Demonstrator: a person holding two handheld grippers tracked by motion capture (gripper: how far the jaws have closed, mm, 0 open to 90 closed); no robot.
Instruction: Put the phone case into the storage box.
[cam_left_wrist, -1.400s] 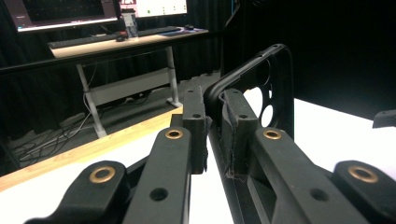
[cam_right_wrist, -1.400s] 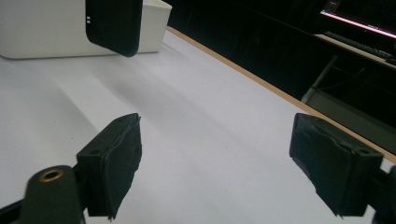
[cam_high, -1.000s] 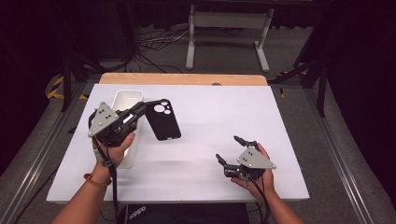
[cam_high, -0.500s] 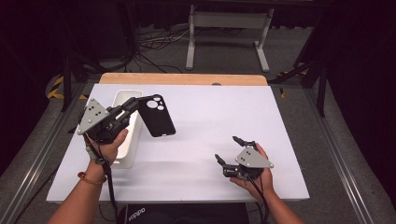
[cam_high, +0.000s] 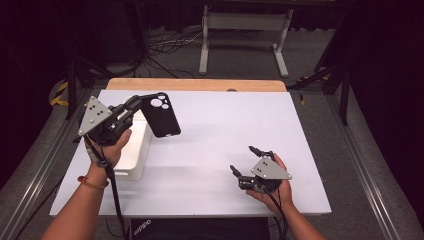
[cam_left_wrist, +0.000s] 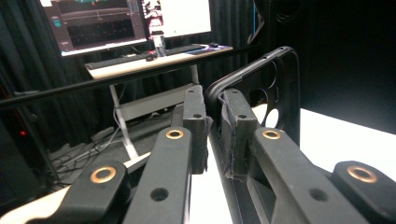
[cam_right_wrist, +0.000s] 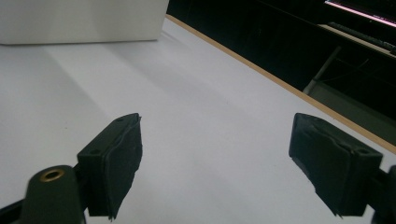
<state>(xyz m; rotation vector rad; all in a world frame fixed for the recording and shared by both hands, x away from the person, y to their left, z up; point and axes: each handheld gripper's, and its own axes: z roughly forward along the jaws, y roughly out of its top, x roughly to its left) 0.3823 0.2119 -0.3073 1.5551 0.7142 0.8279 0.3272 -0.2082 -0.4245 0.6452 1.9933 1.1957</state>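
Phone case (cam_high: 161, 116) hangs above the table (cam_high: 210, 150), beside the white bin (cam_high: 134, 150), pinched by its edge in your left gripper (cam_high: 136, 104); your right gripper (cam_high: 246, 161) rests wide, empty.

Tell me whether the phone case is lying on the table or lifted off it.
Lifted: the left gripper pinches the phone case by its edge above the table.

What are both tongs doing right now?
Left tongs: closed on the edge of the black phone case, held above the table.
Right tongs: open, holding nothing.
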